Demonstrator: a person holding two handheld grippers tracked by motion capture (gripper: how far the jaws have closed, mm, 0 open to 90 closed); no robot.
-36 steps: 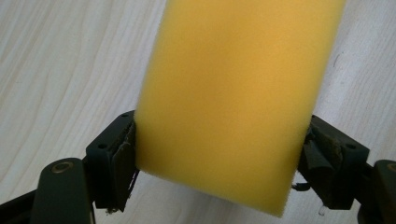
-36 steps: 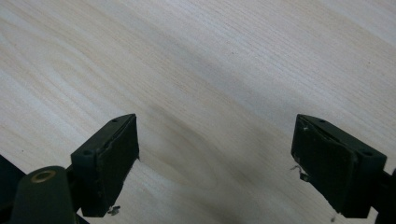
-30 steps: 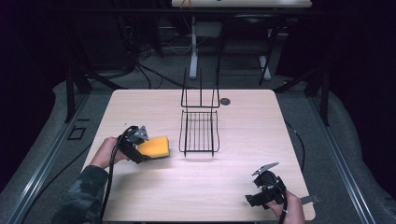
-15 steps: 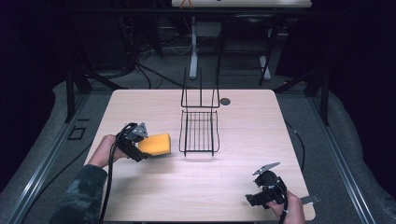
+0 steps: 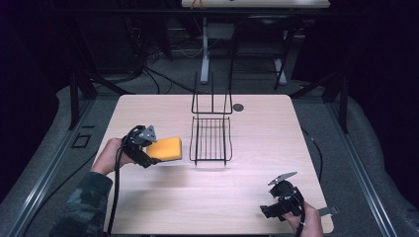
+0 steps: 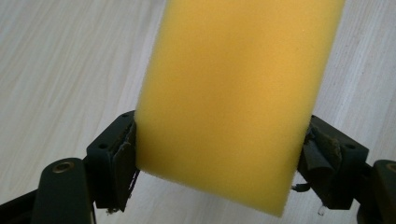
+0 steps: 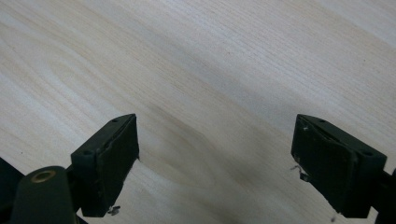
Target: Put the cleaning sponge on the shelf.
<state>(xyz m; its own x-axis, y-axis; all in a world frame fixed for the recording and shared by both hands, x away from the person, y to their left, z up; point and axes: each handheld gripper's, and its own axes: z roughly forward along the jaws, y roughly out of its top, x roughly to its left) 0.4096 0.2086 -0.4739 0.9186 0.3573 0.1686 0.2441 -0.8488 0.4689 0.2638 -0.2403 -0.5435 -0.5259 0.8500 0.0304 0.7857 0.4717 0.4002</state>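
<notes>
A yellow sponge (image 5: 165,148) hangs a little above the wooden table at the left, its shadow on the wood beneath it. My left gripper (image 5: 148,154) is shut on it. In the left gripper view both black pads (image 6: 122,154) press into the sides of the sponge (image 6: 233,93), which sticks out ahead of the jaws. A black wire rack (image 5: 211,139) stands just right of the sponge at the table's middle. My right gripper (image 5: 269,211) rests low near the front right corner, and the right gripper view has its jaws (image 7: 215,154) wide open over bare wood.
The rack's upright back (image 5: 211,96) rises toward the far edge. A small dark round disc (image 5: 238,107) lies on the table behind the rack. Cables trail from both grippers. Table legs and frames stand on the dark floor beyond the far edge.
My left gripper has lifted the sponge off the table and carried it slightly toward the rack. The right gripper has stayed where it was.
</notes>
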